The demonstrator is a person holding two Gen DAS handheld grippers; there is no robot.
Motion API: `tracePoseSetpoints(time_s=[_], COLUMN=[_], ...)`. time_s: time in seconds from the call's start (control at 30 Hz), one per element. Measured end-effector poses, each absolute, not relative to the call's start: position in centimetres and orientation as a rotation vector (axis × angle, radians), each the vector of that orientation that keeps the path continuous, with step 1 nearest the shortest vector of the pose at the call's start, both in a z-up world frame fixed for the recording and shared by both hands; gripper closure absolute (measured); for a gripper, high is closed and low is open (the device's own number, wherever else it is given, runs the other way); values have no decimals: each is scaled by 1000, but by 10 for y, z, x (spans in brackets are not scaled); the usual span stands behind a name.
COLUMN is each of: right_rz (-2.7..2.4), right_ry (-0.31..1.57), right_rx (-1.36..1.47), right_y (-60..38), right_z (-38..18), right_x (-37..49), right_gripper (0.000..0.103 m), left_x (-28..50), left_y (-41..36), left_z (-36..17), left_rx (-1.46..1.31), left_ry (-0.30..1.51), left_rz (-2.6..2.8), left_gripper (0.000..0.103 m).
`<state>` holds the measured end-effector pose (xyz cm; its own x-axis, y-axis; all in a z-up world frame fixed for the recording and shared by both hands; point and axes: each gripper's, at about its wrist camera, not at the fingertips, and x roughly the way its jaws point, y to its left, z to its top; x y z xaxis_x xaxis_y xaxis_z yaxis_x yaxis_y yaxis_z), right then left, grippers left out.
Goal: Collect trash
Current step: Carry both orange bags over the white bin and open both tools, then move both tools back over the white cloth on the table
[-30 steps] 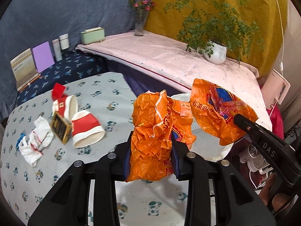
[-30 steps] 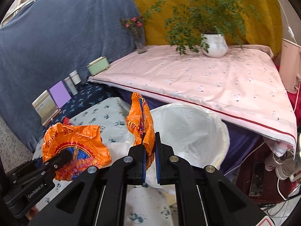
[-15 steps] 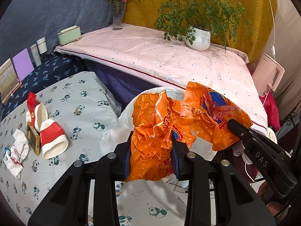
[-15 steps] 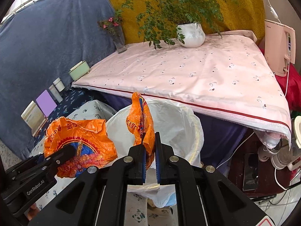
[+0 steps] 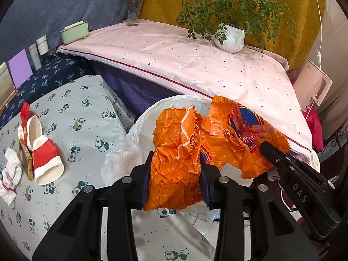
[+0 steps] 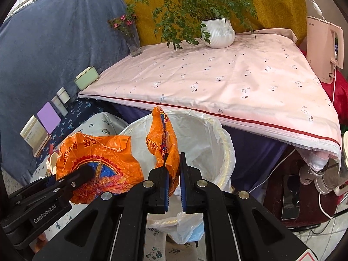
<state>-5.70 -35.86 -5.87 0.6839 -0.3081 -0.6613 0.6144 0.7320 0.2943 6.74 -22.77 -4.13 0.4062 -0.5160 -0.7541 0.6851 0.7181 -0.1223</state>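
Both grippers carried orange bag [image 5: 178, 152] from table edge over lined bin [image 6: 208, 139]. Left gripper [image 5: 174, 180] jaws just opening, bag between; right gripper [image 6: 173, 187] pinching bag, ready for drop.

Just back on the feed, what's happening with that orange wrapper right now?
A person holds a pair of tongs in each hand, both at one crumpled orange plastic wrapper over the white-lined trash bin. The right tongs pinch one end of it. The left tongs have just been opening, the wrapper between them. Paper cups and other scraps lie on the panda-print cloth.
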Motion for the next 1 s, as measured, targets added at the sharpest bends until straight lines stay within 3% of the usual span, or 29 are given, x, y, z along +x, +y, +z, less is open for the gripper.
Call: tracePoseSetpoints(time_s=[0.1,0.27,0.47,0.53,0.6,0.73,0.83,0.9,1.0], right_rz=[-556,-552,-516,-502,-495,-495,-506,-516,-535], right_ry=[623,628,647,653,657,657,653,649,637], right_rx=[523,515,504,500,494,493,492,494,499], right_y=[-357,-354,-345,-340,-337,-336,-338,-341,-346], right_z=[-59,-61,-65,-65,-66,-66,-64,-63,-60], right_x=[-53,-48,-33,-28,-25,-24,-26,-29,-35], right_gripper=[89,82,82,82,82,82,82,82,82], left_x=[73,83,101,105,109,112,105,99,92], left_y=[-225,-205,-180,-178,-183,-196,-212,-224,-239], left_z=[-45,-49,-70,-76,-82,-93,-91,-86,-81], left_rx=[203,189,144,141,149,126,140,165,178], left_ry=[868,862,934,947,963,1014,1008,996,988], left_rz=[-738,-686,-640,-642,-656,-713,-769,-818,-865], left_gripper=[37,17,18,26,42,54,74,92,96])
